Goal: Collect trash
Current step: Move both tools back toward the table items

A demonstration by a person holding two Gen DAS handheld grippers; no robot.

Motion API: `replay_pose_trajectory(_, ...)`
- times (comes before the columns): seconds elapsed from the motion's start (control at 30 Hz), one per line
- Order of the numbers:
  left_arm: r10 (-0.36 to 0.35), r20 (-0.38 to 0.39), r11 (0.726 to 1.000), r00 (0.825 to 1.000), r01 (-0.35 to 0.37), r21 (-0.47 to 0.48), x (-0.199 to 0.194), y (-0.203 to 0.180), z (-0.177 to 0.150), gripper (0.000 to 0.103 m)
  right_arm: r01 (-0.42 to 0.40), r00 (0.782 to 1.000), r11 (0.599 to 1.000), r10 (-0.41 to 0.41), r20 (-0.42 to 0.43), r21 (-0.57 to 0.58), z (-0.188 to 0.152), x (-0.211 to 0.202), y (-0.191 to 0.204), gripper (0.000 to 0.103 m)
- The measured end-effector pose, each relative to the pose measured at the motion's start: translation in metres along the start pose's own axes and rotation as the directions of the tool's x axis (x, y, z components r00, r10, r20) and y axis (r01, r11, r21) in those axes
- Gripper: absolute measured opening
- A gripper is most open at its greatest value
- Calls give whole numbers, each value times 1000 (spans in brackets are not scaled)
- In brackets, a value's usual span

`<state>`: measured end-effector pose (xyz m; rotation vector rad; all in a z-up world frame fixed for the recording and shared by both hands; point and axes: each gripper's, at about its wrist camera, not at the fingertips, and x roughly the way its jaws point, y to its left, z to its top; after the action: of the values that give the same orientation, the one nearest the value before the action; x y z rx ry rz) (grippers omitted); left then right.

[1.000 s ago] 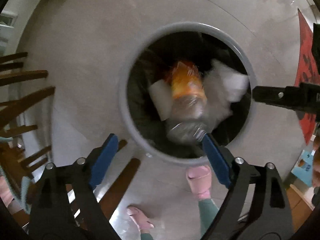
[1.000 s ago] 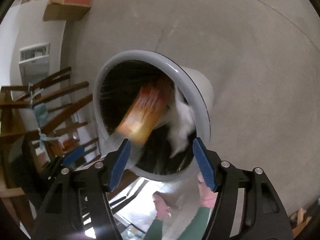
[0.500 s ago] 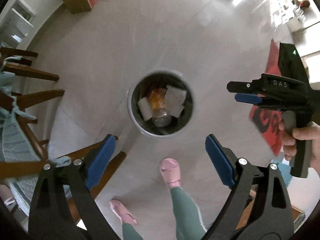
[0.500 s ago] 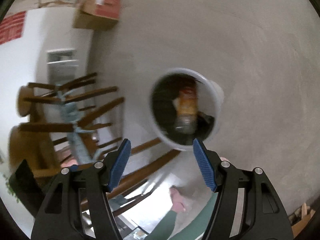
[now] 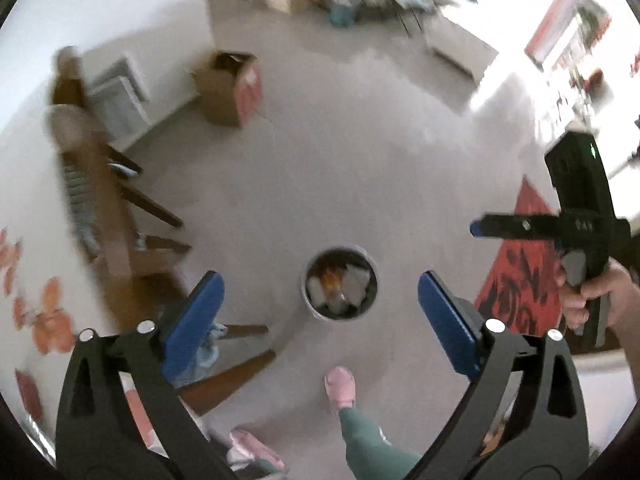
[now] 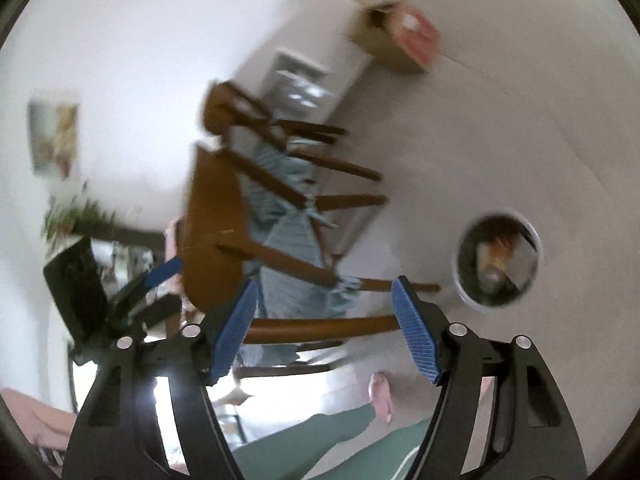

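On the floor, round bin (image 5: 341, 289), orange-and-white trash inside

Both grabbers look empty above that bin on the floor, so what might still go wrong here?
Mostly small things. The bin stands loose on the floor just ahead of the person's slipper, so a step could tip it. Chair legs jut out close by, easy to trip on. Both the left gripper and right gripper are opening with nothing between them.

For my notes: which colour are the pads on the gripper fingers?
Blue pads on black fingers; clearest in the left wrist view.
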<state>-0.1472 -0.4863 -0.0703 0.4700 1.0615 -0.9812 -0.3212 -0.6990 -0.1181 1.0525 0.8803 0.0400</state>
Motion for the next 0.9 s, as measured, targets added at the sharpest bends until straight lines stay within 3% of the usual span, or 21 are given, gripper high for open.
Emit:
replay_pose_trajectory(0.07, 11, 37, 999, 999, -9, -51, -26, 17, -2, 96, -38, 999, 996, 37, -12, -83, 6, 3, 40, 77)
replay_pose_trajectory(0.2, 108, 106, 984, 988, -91, -154, -75, 60, -20, 96, -110, 993, 971, 100, -56, -213, 12, 22, 106, 84)
replay_pose_trajectory(0.4, 239, 145, 931, 960, -184, -315, -135, 136, -73, 96, -207, 973, 899, 149, -176, -387, -4, 81, 208, 84)
replay_pose_trajectory(0.53, 302, 135, 887, 944, -227, -401, -170, 182, -122, 96, -291, 944, 857, 185, -273, -426, -30, 135, 268, 87)
replay_pose_trajectory(0.63, 342, 103, 842, 934, -257, -474, -194, 216, -167, 96, -353, 911, 815, 188, -367, -459, -55, 181, 312, 87)
replay_pose_trajectory(0.73, 354, 55, 779, 934, -262, -570, -212, 251, -222, 96, -388, 876, 777, 144, -459, -496, -84, 226, 350, 87)
replay_pose_trajectory(0.77, 364, 34, 743, 931, -268, -614, -217, 265, -247, 96, -399, 865, 757, 122, -487, -518, -98, 240, 362, 87)
replay_pose_trajectory(0.9, 377, -13, 639, 926, -270, -720, -231, 304, -312, 96, -398, 834, 701, 9, -551, -591, -141, 292, 397, 87)
